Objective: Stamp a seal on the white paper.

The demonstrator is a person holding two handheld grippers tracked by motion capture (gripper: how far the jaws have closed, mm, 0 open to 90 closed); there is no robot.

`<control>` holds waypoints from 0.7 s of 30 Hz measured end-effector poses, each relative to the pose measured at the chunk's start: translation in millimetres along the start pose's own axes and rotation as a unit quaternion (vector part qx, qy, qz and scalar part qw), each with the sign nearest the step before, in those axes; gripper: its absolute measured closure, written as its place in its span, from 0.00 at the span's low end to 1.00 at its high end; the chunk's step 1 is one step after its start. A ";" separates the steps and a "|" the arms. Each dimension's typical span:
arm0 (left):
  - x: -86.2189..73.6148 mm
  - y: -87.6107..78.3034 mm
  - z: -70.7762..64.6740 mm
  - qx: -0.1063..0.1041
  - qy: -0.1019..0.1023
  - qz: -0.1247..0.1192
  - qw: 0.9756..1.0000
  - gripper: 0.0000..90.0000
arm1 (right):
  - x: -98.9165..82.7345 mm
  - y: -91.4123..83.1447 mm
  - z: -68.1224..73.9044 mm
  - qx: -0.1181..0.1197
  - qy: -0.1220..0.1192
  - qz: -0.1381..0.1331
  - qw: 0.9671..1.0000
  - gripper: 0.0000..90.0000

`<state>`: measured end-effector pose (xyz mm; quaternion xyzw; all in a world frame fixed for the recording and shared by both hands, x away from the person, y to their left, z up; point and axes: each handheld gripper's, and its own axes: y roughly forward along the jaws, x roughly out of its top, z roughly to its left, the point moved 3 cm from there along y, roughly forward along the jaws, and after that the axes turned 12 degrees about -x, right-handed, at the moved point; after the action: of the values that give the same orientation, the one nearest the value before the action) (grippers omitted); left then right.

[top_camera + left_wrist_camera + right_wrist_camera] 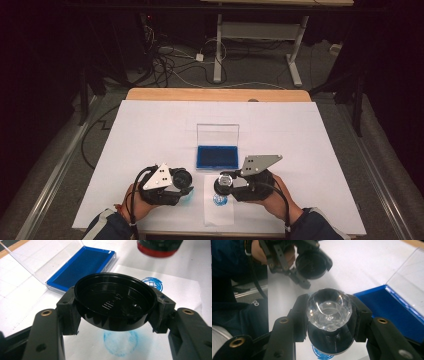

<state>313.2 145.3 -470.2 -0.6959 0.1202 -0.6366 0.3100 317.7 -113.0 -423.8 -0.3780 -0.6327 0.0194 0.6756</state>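
My right tool (pixel 329 322) grips the stamp (pixel 329 308) above its print (pixel 152 284); left tool (pixel 113 315) holds the cap (pixel 113 303) just beside (mouth up).

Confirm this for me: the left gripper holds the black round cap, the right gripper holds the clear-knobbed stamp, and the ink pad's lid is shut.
One thing is wrong: the blue ink pad is open, its clear plastic lid standing up, as the high view shows. The left gripper does hold the black round cap, the right gripper the clear-knobbed stamp.

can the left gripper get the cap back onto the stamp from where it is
Probably yes. The left gripper grips the black cap, hollow side up, and the stamp sits in the right gripper close beside it above the paper, nothing between them. The cap would need turning over first.
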 end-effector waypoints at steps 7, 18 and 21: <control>-0.2 6.3 -3.4 -0.010 0.001 0.006 1.000 0.40 | 6.7 -13.6 -5.9 -0.014 0.002 -0.018 1.000 0.63; 1.1 13.4 -7.8 -0.020 0.004 0.005 1.000 0.40 | 13.6 -26.2 -7.5 -0.021 0.000 -0.035 0.999 0.63; 0.9 15.8 -9.0 -0.024 0.006 0.009 1.000 0.40 | 14.7 -27.4 -6.5 -0.022 -0.001 -0.037 0.999 0.63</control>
<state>308.3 130.0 -478.8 -0.6978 0.1436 -0.6352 0.2983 313.9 -128.3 -396.3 -0.3689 -0.6470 -0.0193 0.6671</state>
